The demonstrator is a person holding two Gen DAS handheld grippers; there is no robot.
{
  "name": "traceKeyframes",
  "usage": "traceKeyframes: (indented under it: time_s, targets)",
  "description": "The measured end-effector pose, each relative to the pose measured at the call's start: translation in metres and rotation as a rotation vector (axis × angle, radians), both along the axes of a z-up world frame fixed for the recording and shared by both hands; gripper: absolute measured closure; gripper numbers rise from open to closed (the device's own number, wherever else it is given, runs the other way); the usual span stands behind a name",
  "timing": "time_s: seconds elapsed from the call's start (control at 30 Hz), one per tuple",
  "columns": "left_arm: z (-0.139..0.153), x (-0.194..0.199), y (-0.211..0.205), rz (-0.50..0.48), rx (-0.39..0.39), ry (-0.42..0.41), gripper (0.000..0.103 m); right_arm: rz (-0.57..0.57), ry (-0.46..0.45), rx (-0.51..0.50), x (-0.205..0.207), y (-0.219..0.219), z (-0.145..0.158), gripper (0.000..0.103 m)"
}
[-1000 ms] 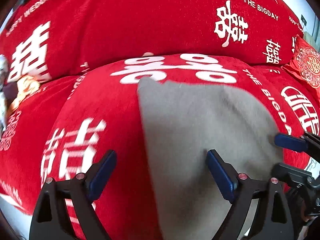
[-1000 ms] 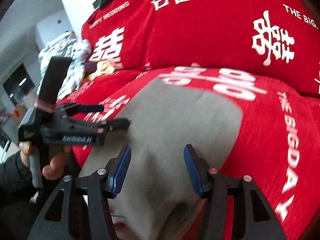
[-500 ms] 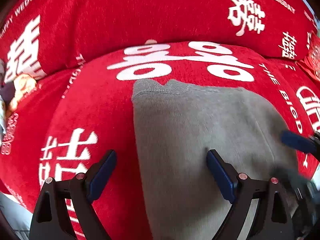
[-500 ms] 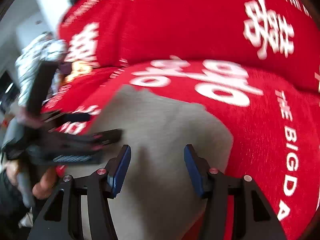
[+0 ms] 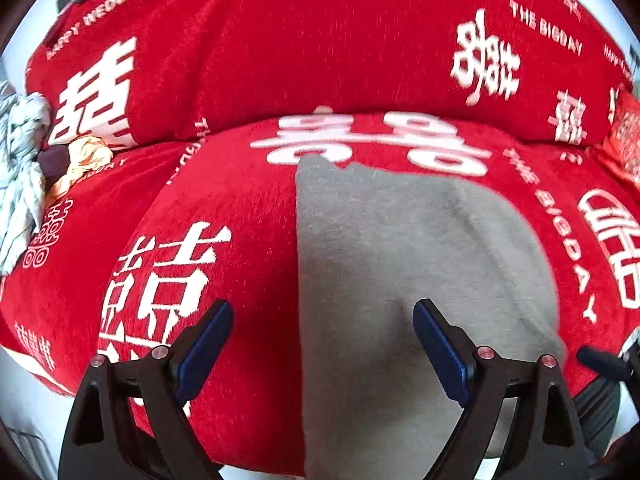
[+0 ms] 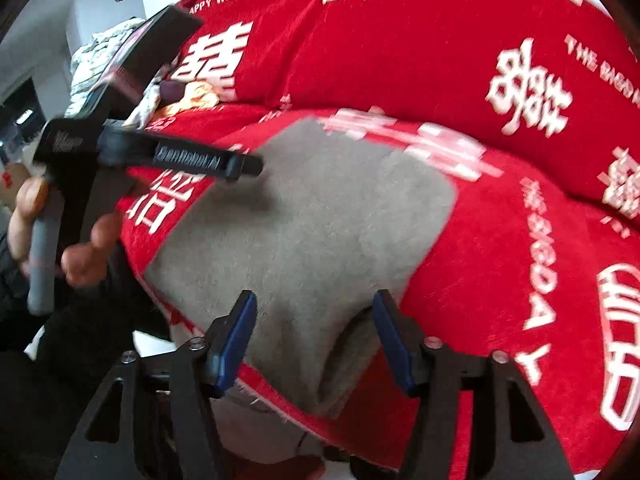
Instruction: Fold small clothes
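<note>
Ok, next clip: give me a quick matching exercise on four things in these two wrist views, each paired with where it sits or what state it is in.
Things:
1. grey knitted garment
2. red sofa cover with white lettering
3. pale crumpled cloth pile
4. right tool

Places or states:
A. heaped at the far left end of the seat
B. open, pads either side of a grey fold without pressing it
C. lying flat on the seat cushion
D. draped over seat and backrest

Pairs: 1-C, 2-D, 3-A, 4-B
</note>
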State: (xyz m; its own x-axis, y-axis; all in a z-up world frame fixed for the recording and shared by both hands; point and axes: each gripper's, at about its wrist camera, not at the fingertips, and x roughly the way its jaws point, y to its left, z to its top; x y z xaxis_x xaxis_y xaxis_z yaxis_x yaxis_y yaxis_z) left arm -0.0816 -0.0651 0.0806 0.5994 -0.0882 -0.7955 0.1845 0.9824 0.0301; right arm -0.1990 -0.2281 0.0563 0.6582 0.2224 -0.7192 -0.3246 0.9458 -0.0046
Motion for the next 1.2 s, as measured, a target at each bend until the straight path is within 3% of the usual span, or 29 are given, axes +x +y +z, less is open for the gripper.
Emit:
traceKeyframes:
  time_s: [0.1, 0.4, 1.2]
  targets:
    - [0.008, -0.017, 0.003, 0.063, 0.0, -0.075, 0.011, -0.059, 0.01, -0.033, 0.007, 0.001, 0.007, 0.031]
    - [0.003, -0.043, -0.004, 0.001, 0.042, -0.059, 0.011, -0.153, 0.059, -0.051, 0.026, 0.0, 0.006, 0.031]
    - [-0.001, -0.052, -0.009, -0.031, 0.048, -0.042, 0.011, -0.142, 0.051, -0.076, 0.03, 0.004, 0.006, 0.031]
